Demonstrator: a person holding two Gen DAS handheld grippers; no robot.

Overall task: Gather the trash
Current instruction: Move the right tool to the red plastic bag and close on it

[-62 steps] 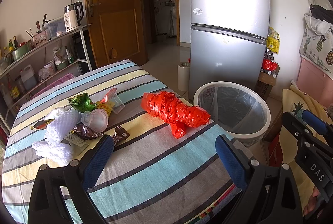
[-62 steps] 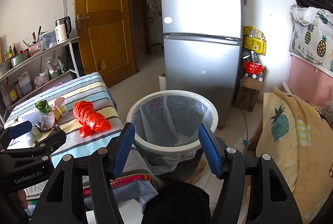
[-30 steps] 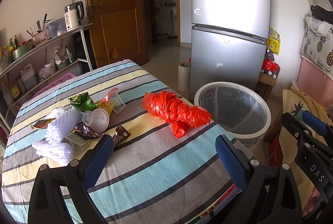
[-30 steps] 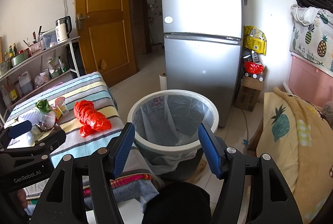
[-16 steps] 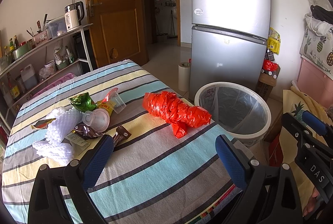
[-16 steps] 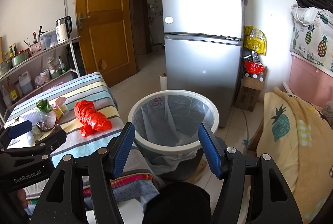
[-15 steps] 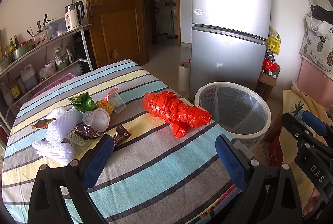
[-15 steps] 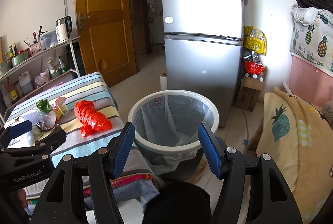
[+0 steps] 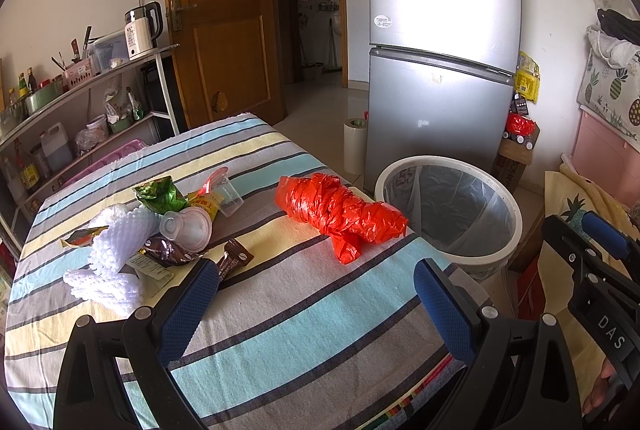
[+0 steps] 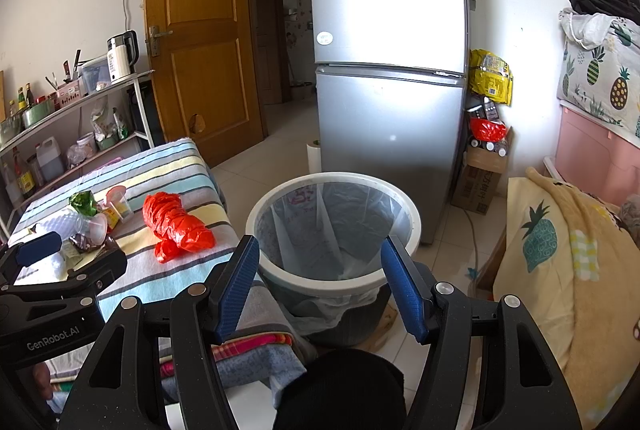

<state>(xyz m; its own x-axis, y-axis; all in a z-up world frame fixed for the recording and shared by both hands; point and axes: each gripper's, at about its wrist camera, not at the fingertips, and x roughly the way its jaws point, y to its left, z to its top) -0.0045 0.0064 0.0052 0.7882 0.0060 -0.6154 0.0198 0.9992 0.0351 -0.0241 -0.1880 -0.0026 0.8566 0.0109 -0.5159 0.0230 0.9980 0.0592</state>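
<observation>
Reading "GenRobot.AI", left tool (image 10: 60,254) (spread, empty); right tool (image 10: 320,282) spread, "DAS".

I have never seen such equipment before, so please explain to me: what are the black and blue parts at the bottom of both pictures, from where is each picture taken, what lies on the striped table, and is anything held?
They are two hand-held grippers, one in each hand of a person; no robot is present. Each carries a wide-angle camera looking forward along its two blue-padded fingers. One picture comes from the left gripper over the striped table; the other from the right gripper, facing the lined trash bin on the floor. On the table lie a crumpled red plastic bag, white foam netting, small plastic cups and snack wrappers. Both grippers are open and hold nothing.
</observation>
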